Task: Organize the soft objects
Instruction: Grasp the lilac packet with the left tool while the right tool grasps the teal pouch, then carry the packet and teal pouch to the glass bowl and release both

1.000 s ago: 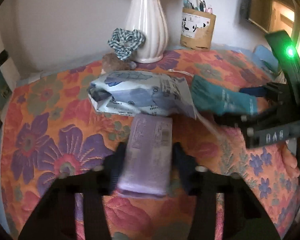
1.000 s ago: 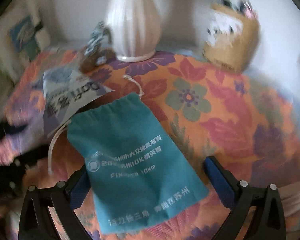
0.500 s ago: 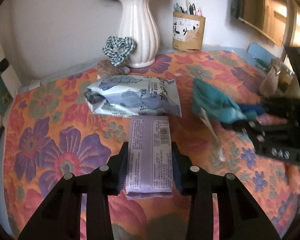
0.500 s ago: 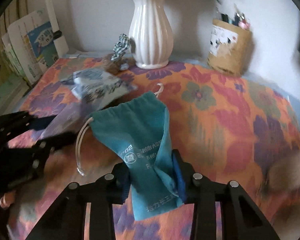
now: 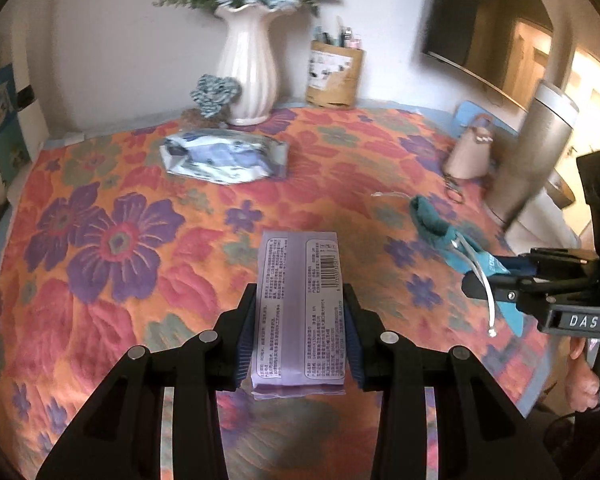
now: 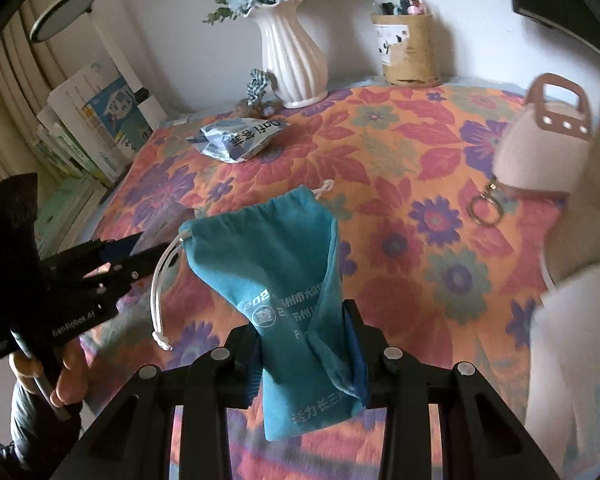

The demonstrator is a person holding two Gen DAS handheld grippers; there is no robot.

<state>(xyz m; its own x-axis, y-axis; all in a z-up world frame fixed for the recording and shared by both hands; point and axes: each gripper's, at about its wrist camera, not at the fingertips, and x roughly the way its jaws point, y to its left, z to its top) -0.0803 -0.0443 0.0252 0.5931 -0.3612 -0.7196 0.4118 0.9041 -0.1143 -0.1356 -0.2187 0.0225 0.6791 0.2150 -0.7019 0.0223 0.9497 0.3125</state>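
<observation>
As both were lifted for sorting, the left gripper [image 5: 298, 334] clamped the flat purple plastic tissue pack [image 5: 299, 308] while the right gripper [image 6: 305, 354] pinched the teal drawstring cloth pouch [image 6: 284, 280].

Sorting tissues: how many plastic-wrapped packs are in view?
2. A purple pack is clamped in the left gripper; a blue-white pack lies on the tablecloth near the vase. Others may be out of view.

A home: flower vase [image 6: 292, 52], floral tablecloth [image 6: 420, 184], stacked books [image 6: 96, 120].
</observation>
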